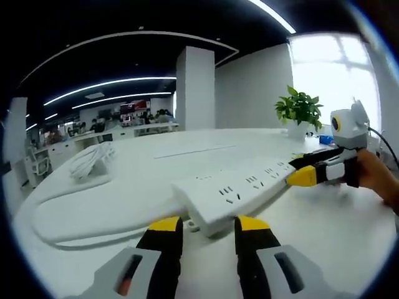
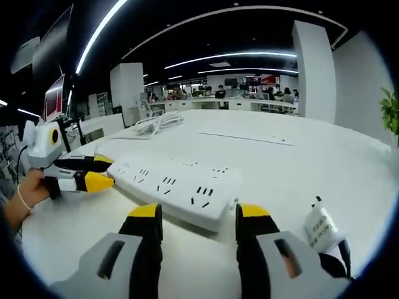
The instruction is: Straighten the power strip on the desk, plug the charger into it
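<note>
A: On the white desk (image 1: 324,230), between your two grippers, lies the power strip (image 1: 234,190): long, white, flat, with rows of dark socket slots along its top.

B: And my grippers?

A: Your left gripper (image 1: 207,227) has its yellow-tipped jaws spread, one on each side of the strip's near end; I can't tell whether they touch it. In the right gripper view your right gripper (image 2: 198,215) stands the same way at the opposite end, jaws apart, nothing clamped.

B: Anything close by?

A: Just right of your right gripper the charger (image 2: 322,228) lies on the desk, white with a printed label, prongs pointing up and away, a dark cord at its near end. At the far left a coil of white cable (image 2: 151,123) rests on the desk.

B: What does the left gripper view add?

A: A potted plant (image 1: 299,112) at the far right by the bright window, and a white pillar (image 1: 195,87) behind the desk. Desks with people sit far back.
</note>
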Motion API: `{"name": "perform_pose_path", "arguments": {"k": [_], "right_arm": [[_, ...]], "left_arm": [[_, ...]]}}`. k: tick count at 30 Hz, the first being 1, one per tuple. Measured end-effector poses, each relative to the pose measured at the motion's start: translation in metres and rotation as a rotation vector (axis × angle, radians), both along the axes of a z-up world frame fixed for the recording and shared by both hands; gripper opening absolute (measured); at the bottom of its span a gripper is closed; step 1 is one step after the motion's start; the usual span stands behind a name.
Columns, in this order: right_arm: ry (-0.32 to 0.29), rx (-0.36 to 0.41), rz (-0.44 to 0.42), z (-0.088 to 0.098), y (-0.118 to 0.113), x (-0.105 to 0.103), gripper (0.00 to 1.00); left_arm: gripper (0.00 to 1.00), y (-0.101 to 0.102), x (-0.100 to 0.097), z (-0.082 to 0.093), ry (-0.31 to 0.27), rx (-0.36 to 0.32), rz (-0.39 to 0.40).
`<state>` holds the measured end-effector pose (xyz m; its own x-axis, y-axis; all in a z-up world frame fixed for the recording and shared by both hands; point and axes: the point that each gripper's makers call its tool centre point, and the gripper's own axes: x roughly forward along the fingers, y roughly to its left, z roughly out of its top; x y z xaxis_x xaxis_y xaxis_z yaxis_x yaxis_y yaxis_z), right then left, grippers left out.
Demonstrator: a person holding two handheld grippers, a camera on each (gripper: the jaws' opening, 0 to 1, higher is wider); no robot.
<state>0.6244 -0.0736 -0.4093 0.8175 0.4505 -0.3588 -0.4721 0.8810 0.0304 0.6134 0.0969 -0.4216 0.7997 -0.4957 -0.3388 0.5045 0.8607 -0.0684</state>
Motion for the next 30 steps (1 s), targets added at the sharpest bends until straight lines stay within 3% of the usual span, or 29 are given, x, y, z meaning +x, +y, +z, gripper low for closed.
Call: {"name": "perform_pose_path", "arguments": {"k": [10,30], "right_arm": [[0.000,0.014,-0.013,0.001,0.003,-0.003,0.38],[-0.029,-0.043,-0.088,0.000,-0.004,-0.008,0.36]], "left_arm": [[0.28,-0.006,0.001,-0.002,0.011,0.000,-0.035],[0.27,-0.013,0.004,-0.002,-0.005,0.012,-0.072]]}}
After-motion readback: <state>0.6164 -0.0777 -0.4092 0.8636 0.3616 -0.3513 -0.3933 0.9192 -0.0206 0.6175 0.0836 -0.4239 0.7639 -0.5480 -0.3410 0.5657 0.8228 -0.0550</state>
